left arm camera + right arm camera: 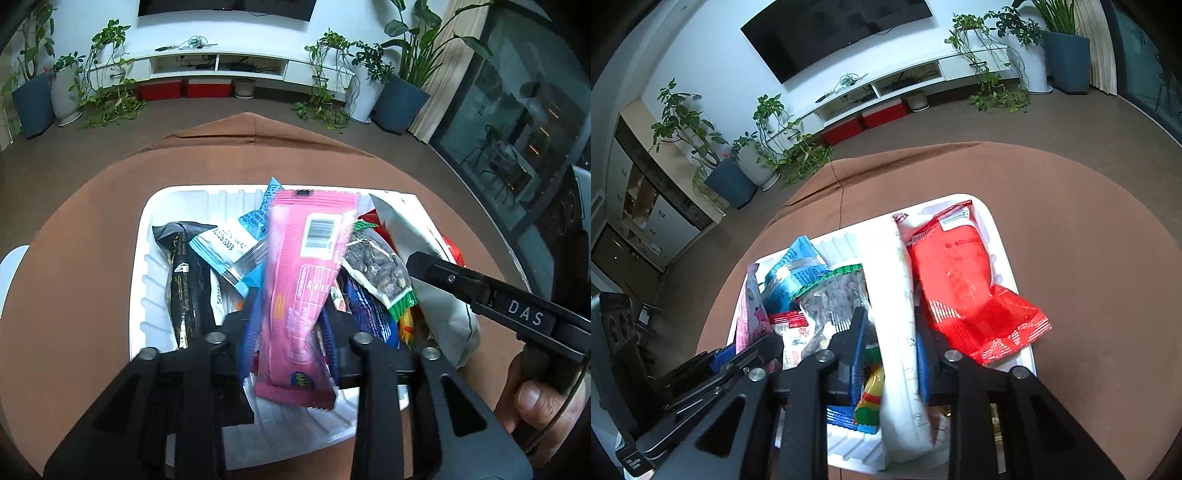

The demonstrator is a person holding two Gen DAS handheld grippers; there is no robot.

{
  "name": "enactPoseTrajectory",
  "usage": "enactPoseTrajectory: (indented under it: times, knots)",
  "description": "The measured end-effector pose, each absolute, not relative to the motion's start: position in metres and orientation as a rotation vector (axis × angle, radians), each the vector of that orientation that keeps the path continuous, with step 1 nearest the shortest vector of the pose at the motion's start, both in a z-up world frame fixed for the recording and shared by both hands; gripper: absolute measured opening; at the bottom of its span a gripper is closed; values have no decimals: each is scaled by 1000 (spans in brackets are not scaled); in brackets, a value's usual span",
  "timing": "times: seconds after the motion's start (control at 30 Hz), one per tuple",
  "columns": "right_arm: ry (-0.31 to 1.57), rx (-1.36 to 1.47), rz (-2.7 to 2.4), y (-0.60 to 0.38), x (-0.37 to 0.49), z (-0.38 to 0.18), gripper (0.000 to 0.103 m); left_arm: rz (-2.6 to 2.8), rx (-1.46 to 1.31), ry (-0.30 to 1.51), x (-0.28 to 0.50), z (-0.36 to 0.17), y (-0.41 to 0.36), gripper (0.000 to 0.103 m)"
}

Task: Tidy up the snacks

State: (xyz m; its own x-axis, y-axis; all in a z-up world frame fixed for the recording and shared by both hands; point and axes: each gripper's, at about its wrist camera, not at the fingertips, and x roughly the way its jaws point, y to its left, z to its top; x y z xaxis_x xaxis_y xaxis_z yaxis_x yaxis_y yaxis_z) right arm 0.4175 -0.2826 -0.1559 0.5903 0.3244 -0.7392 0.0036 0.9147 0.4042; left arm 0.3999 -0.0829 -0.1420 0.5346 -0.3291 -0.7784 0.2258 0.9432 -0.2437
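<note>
A white tray (177,201) on a brown-clothed round table holds several snack packs. My left gripper (288,339) is shut on a pink snack packet (306,266), held upright above the tray. My right gripper (892,347) is shut on a white snack bag (899,295), which also shows in the left wrist view (406,229). In the tray lie a black packet (184,273), a light blue packet (229,251), a clear nut bag with green edge (380,269) and a red packet (960,280). The right gripper shows at the right of the left wrist view (498,295).
The tray (1004,236) sits mid-table on the brown cloth (1089,258). Beyond the table are floor, potted plants (402,99), a white TV console (218,66) and red boxes (184,88). A white object (9,266) sits at the table's left edge.
</note>
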Motion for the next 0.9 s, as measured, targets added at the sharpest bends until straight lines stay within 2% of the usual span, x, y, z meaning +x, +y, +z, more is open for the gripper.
enactPoseTrajectory:
  times: [0.07,0.1,0.23,0.3,0.37,0.4,0.43,0.47,0.5,0.53,0.6,0.63,0.73,0.9]
  knots:
    - [915,382,195,-282,414,-154,41,-327,-121,941,398,-140,-83,59]
    - [910,383,197,-282,413,-152,45,-326,-121,936,395,-140,-83,61]
    - [899,380,205,-282,405,-149,45,-317,-129,920,392,-135,-80,61]
    - [891,375,205,-281,401,-146,46,-312,-133,900,387,-129,-79,66]
    - [872,377,206,-282,396,-139,47,-305,-134,877,380,-122,-79,78]
    - [853,378,208,-283,390,-134,51,-302,-134,861,375,-117,-78,80]
    - [836,376,207,-284,386,-129,53,-297,-131,840,368,-111,-77,88]
    - [809,373,204,-285,380,-122,57,-289,-122,812,360,-103,-76,100]
    - [772,365,198,-287,371,-113,63,-283,-115,788,352,-97,-75,103]
    - [743,357,194,-288,364,-106,66,-276,-105,749,342,-89,-74,103]
    - [668,330,185,-290,343,-89,81,-261,-79,707,324,-74,-76,103]
    - [615,303,173,-291,330,-79,84,-252,-58,686,313,-67,-78,103]
    - [443,244,139,-291,285,-48,102,-222,24,601,273,-44,-88,103]
    - [197,152,151,-290,210,-2,103,-83,82,474,197,-17,-98,103]
